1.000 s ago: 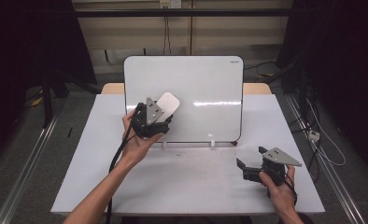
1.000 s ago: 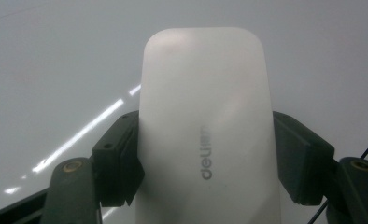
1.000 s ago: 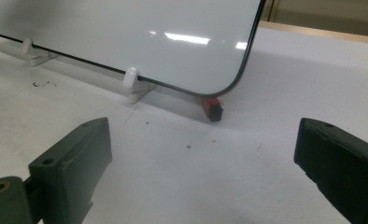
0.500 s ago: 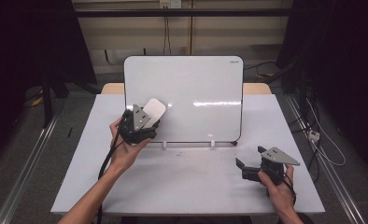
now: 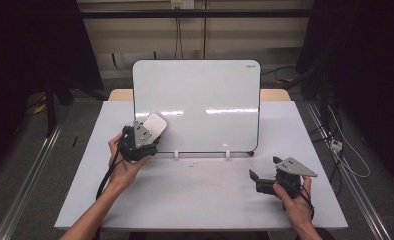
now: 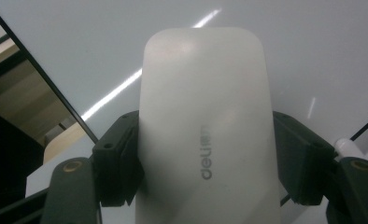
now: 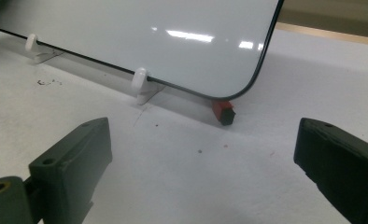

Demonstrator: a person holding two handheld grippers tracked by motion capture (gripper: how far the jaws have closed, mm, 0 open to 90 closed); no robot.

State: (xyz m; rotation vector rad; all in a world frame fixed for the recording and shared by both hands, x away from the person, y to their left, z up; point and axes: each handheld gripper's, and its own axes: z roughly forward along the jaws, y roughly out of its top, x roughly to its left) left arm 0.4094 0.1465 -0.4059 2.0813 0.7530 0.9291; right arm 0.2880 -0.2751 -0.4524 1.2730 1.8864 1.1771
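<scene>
Jaws of the left gripper (image 6: 205, 186) hide the eraser's (image 6: 205, 116) sides.

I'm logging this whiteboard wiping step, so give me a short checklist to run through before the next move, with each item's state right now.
1. Left tool clamped on the white eraser from both sides: ok.
2. Eraser at the whiteboard, near its lower left corner: ok; pressing on the surface: cannot tell.
3. Whiteboard seated in its white clips: ok.
4. Marks left to wipe: cannot tell, the board looks clean.
5. Right tool open, low over the table, clear of the board: ok.
</scene>
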